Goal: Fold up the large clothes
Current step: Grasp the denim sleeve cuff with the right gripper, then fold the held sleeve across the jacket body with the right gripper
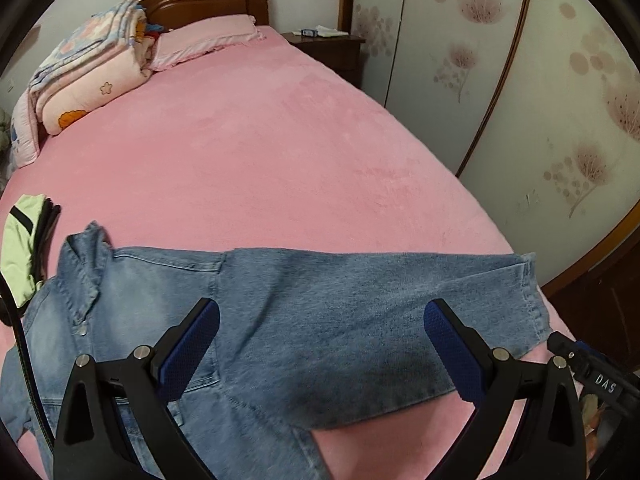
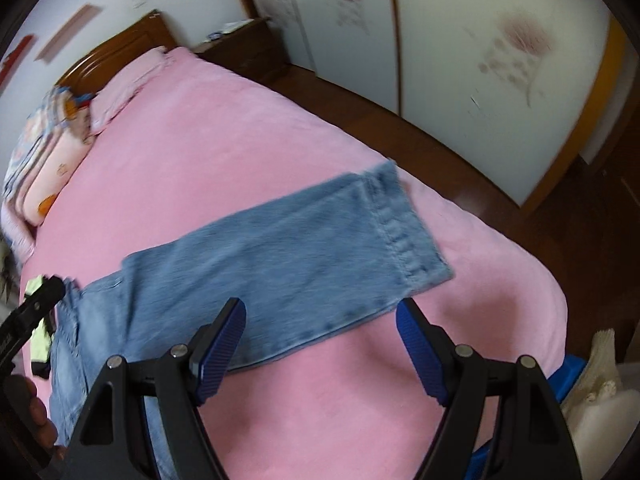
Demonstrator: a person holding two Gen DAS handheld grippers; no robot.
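Observation:
A blue denim shirt (image 1: 168, 320) lies flat on the pink bed (image 1: 260, 140), collar to the left, one sleeve (image 1: 380, 292) stretched out to the right. My left gripper (image 1: 320, 344) is open and empty, hovering just above the shirt where the sleeve joins the body. In the right wrist view the sleeve (image 2: 288, 252) runs up to its cuff (image 2: 400, 220). My right gripper (image 2: 320, 344) is open and empty above the sleeve's lower edge and the pink bed (image 2: 240, 140). The left gripper shows at the left edge (image 2: 36, 304).
A folded green and black garment (image 1: 20, 240) lies left of the collar. A folded floral quilt (image 1: 88, 72) and pink pillow (image 1: 208, 36) sit at the headboard. A nightstand (image 1: 328, 48) and wardrobe doors (image 1: 520, 80) stand right of the bed. Wooden floor (image 2: 440, 140) runs alongside.

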